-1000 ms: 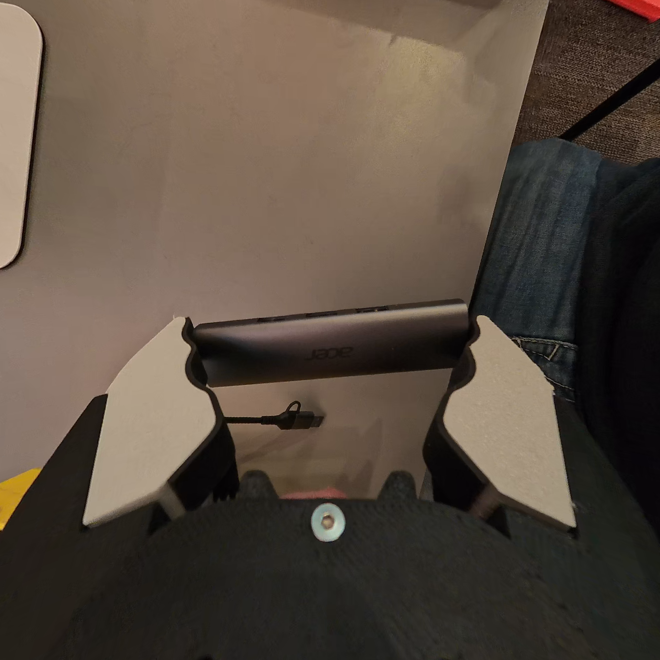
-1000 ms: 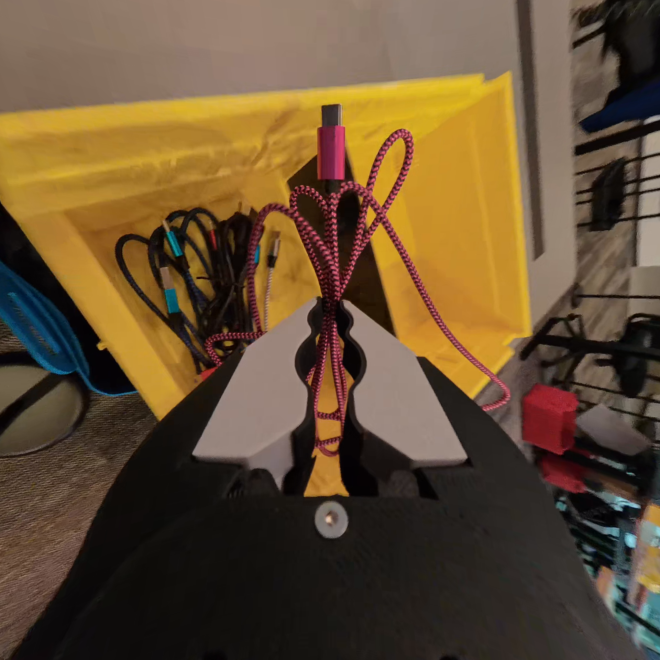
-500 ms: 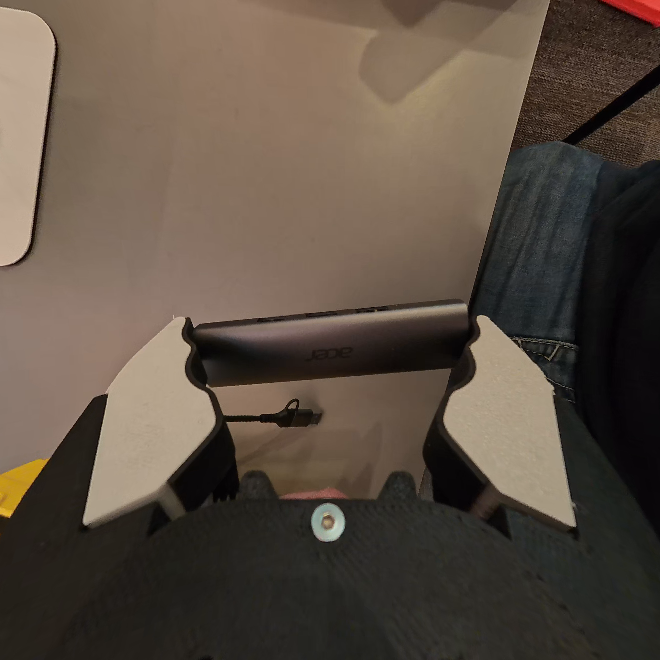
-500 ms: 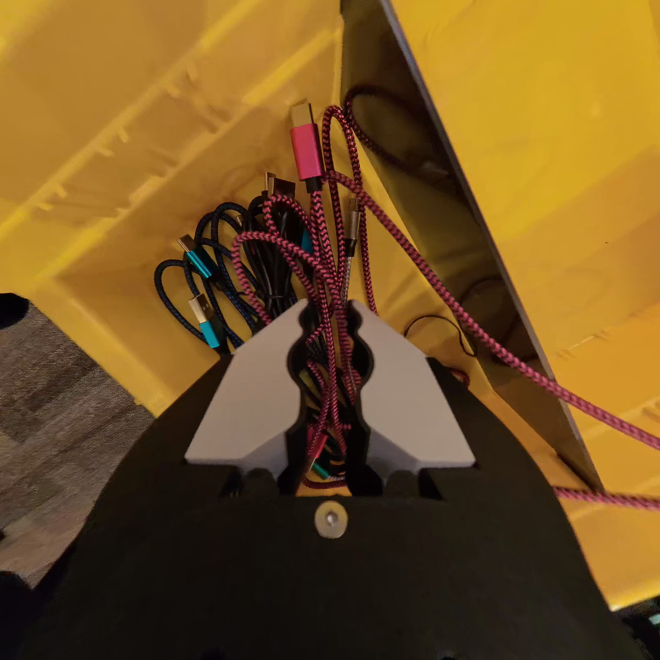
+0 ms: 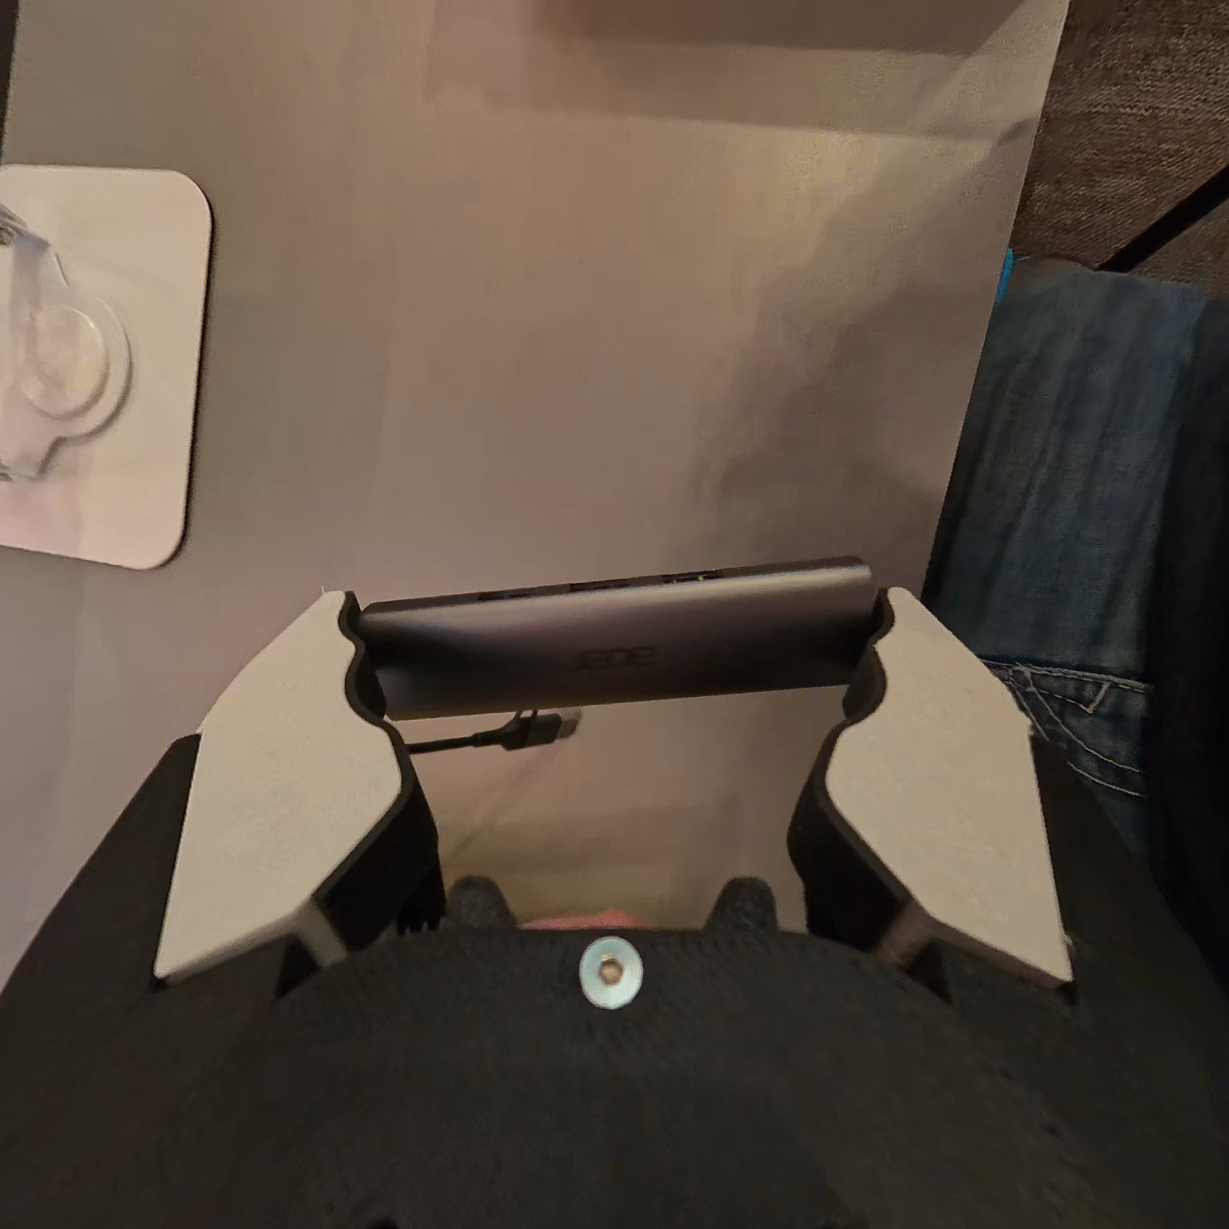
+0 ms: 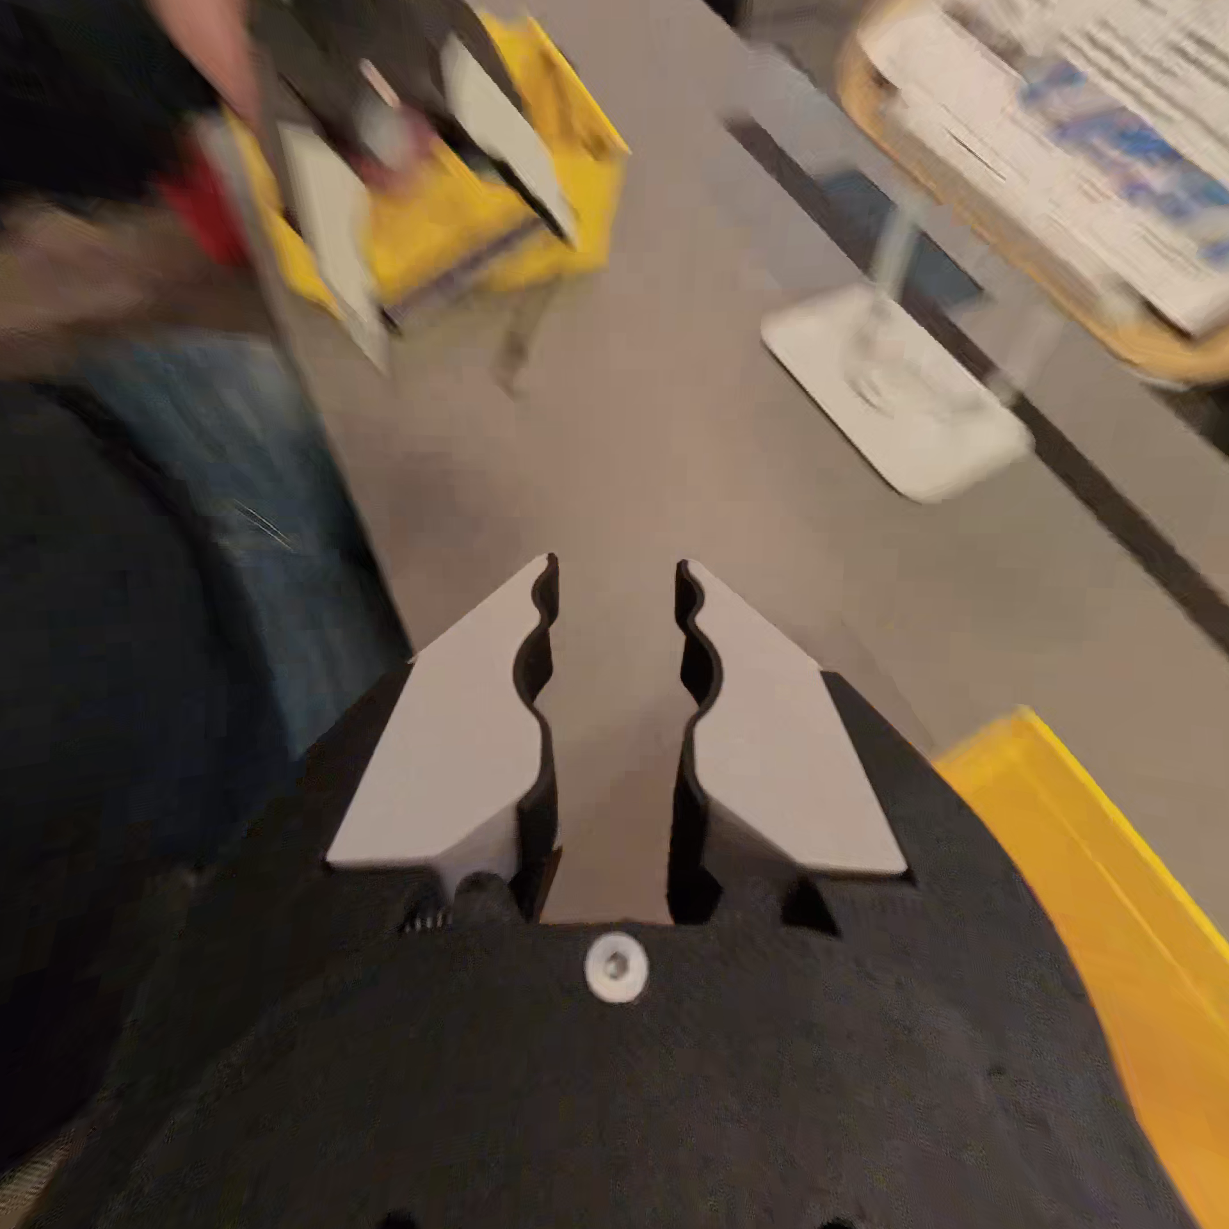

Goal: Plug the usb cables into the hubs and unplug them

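Observation:
My left gripper (image 5: 615,598) is shut on a dark grey USB hub (image 5: 618,655), gripped end to end and held just above the grey table (image 5: 598,332). The hub's ports face away from me. Its short black lead and plug (image 5: 525,728) hang under it. My right gripper (image 6: 616,572) is open and empty above the table, and its view is blurred by motion. That view also shows the left gripper (image 6: 465,279) far off at the top left. No loose USB cable is in view.
A white stand base (image 5: 100,366) sits at the table's left; it also shows in the right wrist view (image 6: 891,399), carrying a printed sheet (image 6: 1064,133). One yellow bin (image 6: 479,219) stands behind the left gripper, another (image 6: 1097,898) at lower right. A person's jeans (image 5: 1064,499) border the table edge.
My right gripper has let go of the pink braided cable in the yellow bin, opened, and swung out over the table. The left gripper, still holding the hub, shifted slightly.

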`<act>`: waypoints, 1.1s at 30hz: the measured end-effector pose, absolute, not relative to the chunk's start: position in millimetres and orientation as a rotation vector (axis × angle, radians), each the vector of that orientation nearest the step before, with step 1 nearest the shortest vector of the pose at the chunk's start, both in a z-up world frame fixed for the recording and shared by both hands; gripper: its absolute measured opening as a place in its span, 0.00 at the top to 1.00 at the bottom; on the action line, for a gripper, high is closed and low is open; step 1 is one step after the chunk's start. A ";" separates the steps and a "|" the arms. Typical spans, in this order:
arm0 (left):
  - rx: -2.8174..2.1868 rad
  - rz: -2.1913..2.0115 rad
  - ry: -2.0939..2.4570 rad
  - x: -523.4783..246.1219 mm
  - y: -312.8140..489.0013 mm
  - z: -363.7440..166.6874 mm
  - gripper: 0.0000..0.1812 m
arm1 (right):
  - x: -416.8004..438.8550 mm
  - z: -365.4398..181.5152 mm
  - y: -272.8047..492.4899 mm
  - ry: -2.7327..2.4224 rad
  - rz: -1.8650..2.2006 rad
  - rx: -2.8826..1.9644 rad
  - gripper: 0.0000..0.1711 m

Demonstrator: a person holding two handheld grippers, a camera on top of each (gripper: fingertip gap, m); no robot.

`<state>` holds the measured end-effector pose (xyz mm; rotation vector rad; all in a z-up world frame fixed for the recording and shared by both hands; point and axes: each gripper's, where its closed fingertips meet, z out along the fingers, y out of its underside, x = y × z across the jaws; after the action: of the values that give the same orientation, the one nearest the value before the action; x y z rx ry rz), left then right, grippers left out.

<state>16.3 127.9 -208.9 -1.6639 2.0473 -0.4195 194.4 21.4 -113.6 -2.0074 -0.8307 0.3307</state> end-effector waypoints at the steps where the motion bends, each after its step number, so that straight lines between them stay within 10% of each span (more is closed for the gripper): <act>1: -1.647 -0.409 2.052 21.0 127.1 -207.9 0.26 | 161.6 -113.8 33.2 -0.844 0.440 -1.974 0.80; 8: -1.466 -0.243 2.044 55.2 125.0 -199.3 0.26 | 43.7 -167.5 108.4 -0.694 1.109 -2.003 0.72; 16: -1.185 -0.043 1.968 81.9 122.4 -185.2 0.26 | 42.0 -167.8 110.6 -0.659 1.221 -1.922 0.89; 33: -1.241 -0.210 1.743 57.9 128.1 -155.9 0.41 | 382.6 -41.1 27.7 -0.874 -0.199 -2.175 0.92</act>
<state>57.9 128.1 -155.9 -1.2406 1.7434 -0.2103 382.6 27.7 -41.1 -2.1752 -0.8737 -0.1992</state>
